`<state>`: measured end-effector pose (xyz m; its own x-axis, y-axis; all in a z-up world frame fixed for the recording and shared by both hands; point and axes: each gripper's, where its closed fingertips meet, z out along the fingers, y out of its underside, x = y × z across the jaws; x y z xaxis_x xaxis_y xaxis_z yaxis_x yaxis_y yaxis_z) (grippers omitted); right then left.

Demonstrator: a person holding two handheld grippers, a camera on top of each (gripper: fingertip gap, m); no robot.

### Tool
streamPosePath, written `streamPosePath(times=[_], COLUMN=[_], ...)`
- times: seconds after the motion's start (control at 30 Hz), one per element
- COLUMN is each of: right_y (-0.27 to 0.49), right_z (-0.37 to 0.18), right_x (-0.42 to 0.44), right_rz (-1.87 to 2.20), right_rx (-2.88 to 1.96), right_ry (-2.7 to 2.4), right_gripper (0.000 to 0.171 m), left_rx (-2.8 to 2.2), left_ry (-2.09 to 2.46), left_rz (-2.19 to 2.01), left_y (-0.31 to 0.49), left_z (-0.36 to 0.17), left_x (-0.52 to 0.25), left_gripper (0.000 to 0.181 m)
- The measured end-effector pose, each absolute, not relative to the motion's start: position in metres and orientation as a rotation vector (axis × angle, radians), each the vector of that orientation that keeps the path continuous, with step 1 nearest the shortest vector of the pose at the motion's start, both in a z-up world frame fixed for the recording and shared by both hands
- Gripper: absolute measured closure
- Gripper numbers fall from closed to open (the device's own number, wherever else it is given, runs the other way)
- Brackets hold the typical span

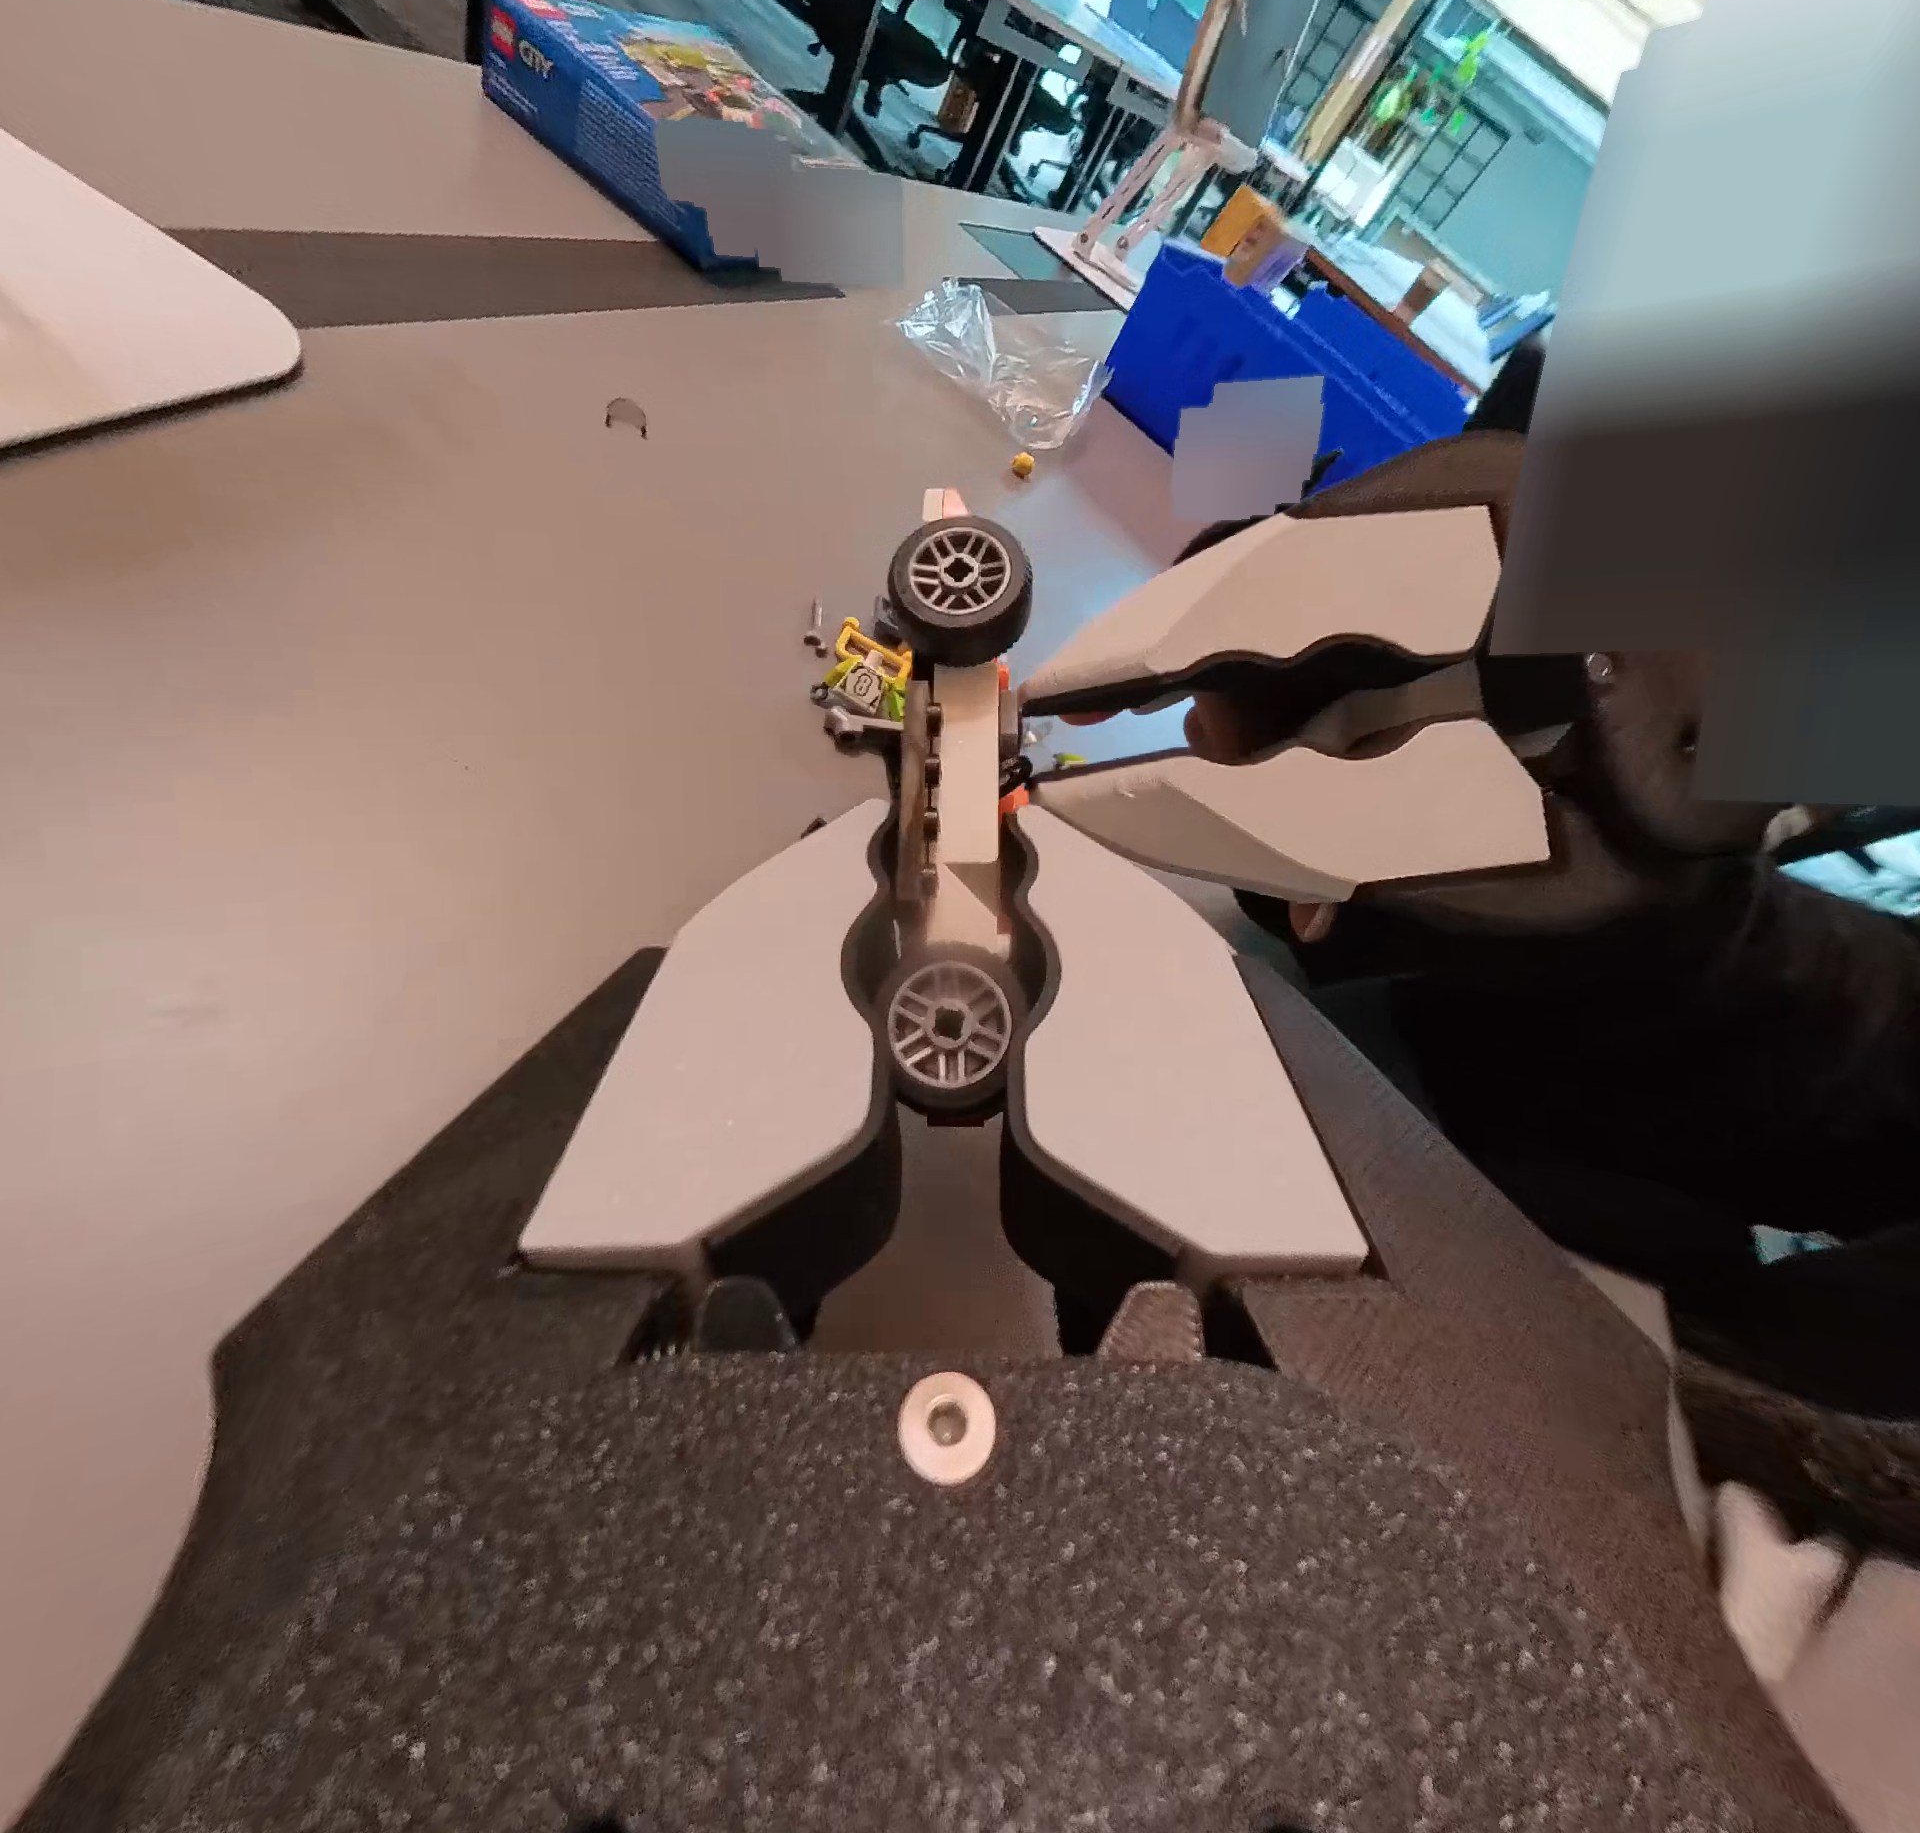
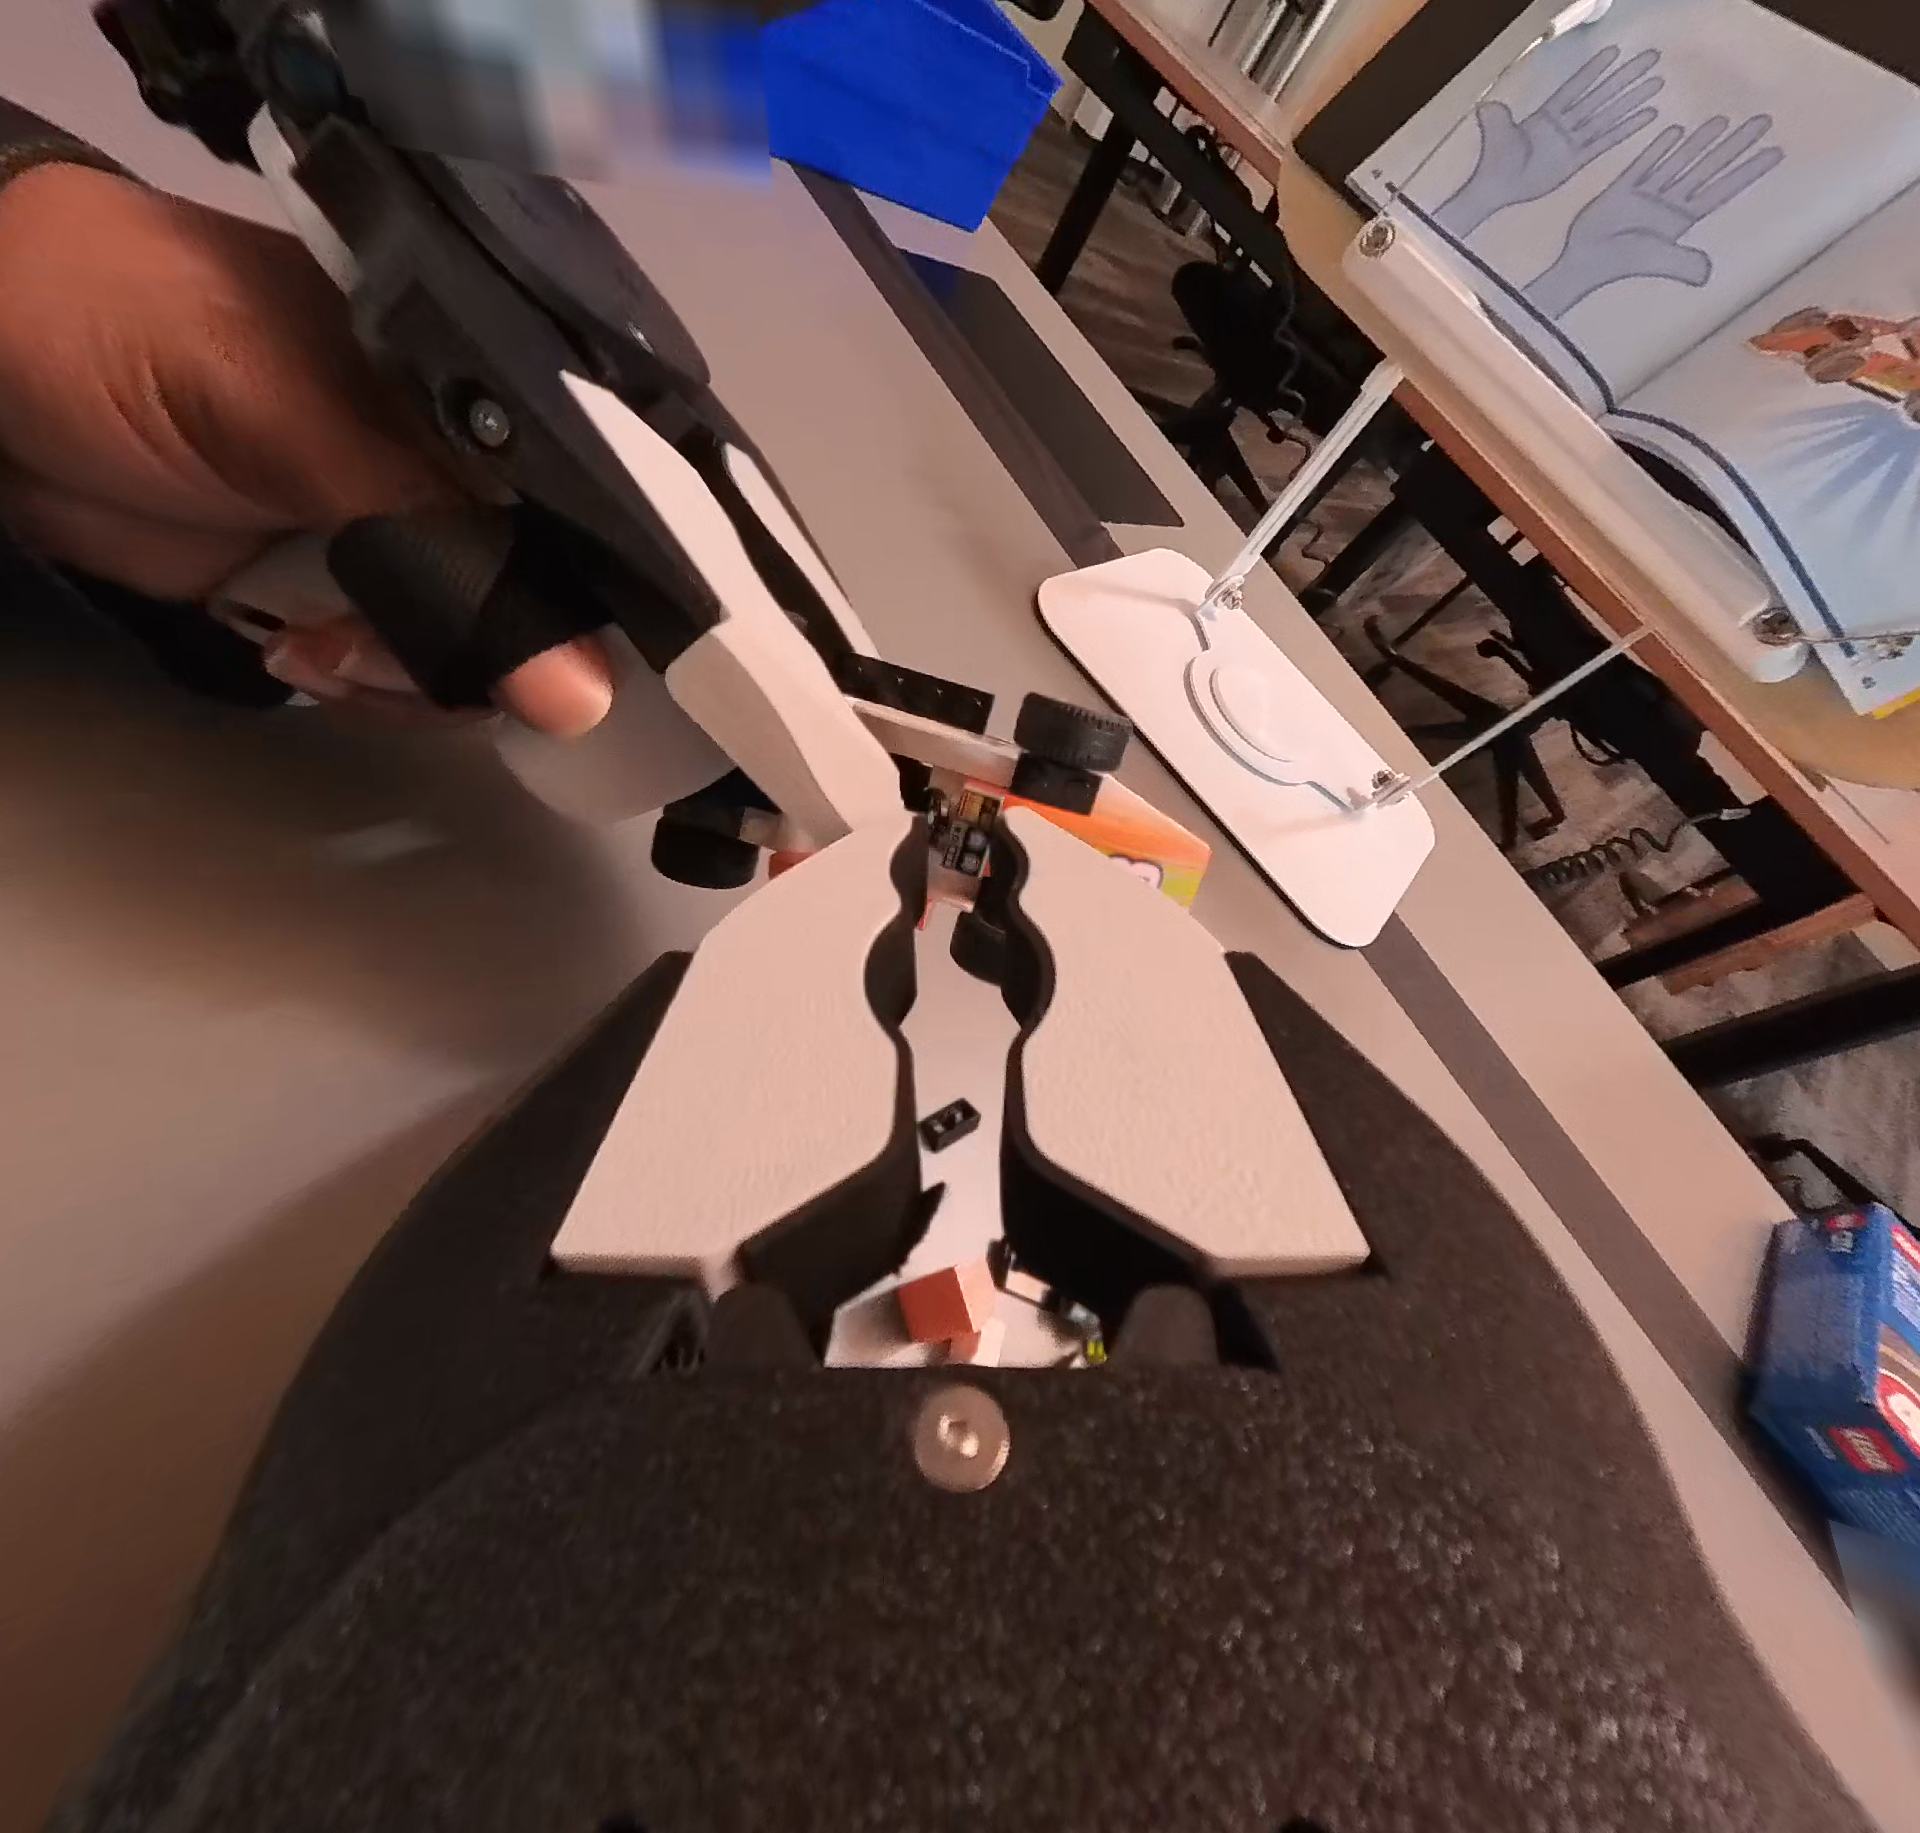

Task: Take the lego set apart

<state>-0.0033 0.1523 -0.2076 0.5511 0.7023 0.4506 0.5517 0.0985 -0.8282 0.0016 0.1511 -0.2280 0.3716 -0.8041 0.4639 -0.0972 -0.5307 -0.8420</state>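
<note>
Car: we see it clamped on edge between our left gripper fingers, above the table.
Right gripper: closed on the car's side, entering at 3 o'clock.
Loose bricks: at the car's 9 o'clock.

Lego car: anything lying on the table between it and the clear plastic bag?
In the left wrist view, only a small yellow piece lies between the lego car and the plastic bag; the table is otherwise bare there.
</note>
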Motion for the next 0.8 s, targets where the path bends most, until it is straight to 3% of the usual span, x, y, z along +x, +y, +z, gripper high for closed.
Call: streamPosePath(times=[0.8], right_y=[0.161], right_z=[-0.204], right_x=[-0.002], right_rz=[0.167], right_rx=[-1.647], right_ry=[-0.885], right_gripper=[0.162], left_rx=[-1.781], left_ry=[0.848], left_rz=[-0.585], left_y=[0.166], left_z=[-0.221], left_x=[-0.003], left_gripper=[0.165])
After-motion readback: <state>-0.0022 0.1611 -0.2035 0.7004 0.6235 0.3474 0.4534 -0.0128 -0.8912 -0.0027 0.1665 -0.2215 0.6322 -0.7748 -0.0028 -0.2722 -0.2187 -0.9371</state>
